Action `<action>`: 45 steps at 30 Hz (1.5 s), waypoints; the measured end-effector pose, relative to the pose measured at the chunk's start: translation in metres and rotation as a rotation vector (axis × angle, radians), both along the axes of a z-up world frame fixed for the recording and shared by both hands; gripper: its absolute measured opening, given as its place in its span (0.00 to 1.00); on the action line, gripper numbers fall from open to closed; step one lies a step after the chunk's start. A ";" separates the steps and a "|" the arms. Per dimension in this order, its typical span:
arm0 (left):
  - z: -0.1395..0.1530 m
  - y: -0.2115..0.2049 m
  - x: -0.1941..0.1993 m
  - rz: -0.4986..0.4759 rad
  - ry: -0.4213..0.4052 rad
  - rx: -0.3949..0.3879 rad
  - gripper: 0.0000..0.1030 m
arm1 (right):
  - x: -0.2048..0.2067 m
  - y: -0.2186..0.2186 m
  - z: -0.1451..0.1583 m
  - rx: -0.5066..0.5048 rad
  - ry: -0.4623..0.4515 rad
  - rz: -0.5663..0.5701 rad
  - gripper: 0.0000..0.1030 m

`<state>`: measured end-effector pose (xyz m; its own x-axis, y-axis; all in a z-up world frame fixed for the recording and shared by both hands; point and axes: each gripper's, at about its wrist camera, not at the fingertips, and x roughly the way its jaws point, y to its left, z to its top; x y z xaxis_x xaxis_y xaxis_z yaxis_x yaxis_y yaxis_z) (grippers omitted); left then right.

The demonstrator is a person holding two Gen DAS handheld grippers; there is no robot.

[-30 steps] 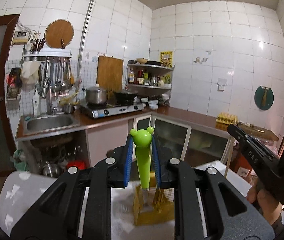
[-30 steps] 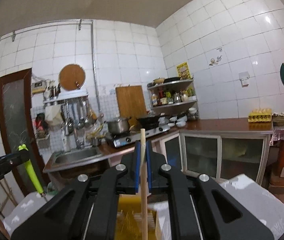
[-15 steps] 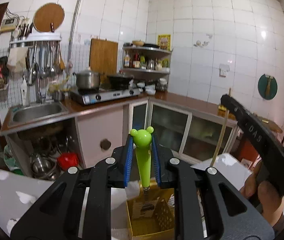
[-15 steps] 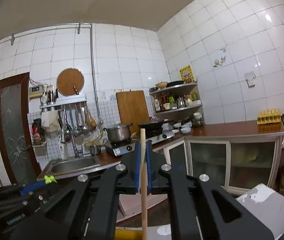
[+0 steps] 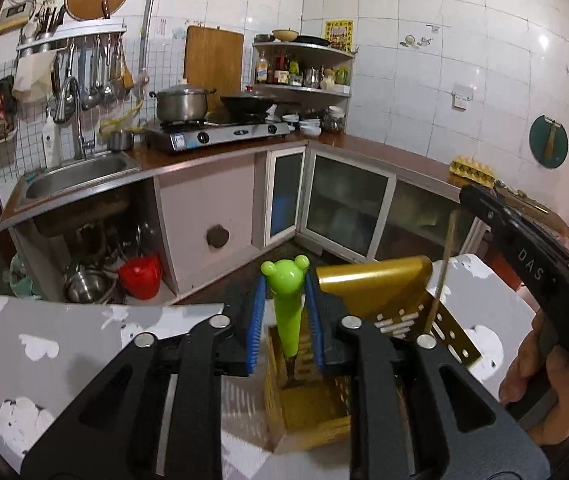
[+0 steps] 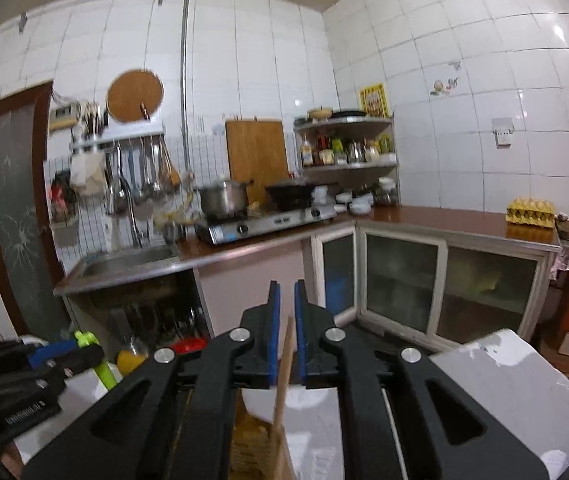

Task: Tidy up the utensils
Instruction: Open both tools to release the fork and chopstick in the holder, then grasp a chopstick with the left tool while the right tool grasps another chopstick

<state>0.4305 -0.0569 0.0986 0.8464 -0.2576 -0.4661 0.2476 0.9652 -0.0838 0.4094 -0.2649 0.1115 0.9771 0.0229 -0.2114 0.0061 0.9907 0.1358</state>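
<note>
Loosening left claw [image 5: 284, 320] around glossy green bear-headed utensil [image 5: 286, 308] (pads apart), slotted yellow plastic holder [image 5: 312, 400], right claw [image 6: 286, 340] loosening off thin wooden chopstick [image 6: 284, 364]

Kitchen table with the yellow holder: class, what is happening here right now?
A person holds a tool in each hand over a yellow utensil holder on a patterned table. The left tool has a green bear-topped utensil between its blue pads, its tip down inside the holder; its jaws have just been opening. The right tool has also just been opening, and a wooden chopstick stands loose between its pads, leaning into the holder.
</note>
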 end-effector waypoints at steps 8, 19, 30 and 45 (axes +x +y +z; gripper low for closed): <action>0.025 0.048 -0.068 0.053 -0.031 -0.012 0.87 | -0.066 -0.021 0.007 0.007 0.074 -0.057 0.61; 0.008 0.113 -0.134 0.167 0.008 -0.054 0.95 | -0.151 -0.007 -0.028 -0.013 0.220 -0.039 0.68; -0.062 0.112 -0.149 0.142 0.132 0.064 0.95 | -0.175 0.020 -0.095 -0.014 0.385 -0.005 0.68; -0.126 0.077 -0.148 0.088 0.310 0.137 0.93 | -0.176 0.036 -0.135 -0.045 0.492 0.031 0.68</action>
<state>0.2825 0.0204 -0.0271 0.6757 -0.1073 -0.7293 0.1458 0.9893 -0.0105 0.2336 -0.2290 -0.0231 0.7600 0.0304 -0.6492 0.0294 0.9963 0.0811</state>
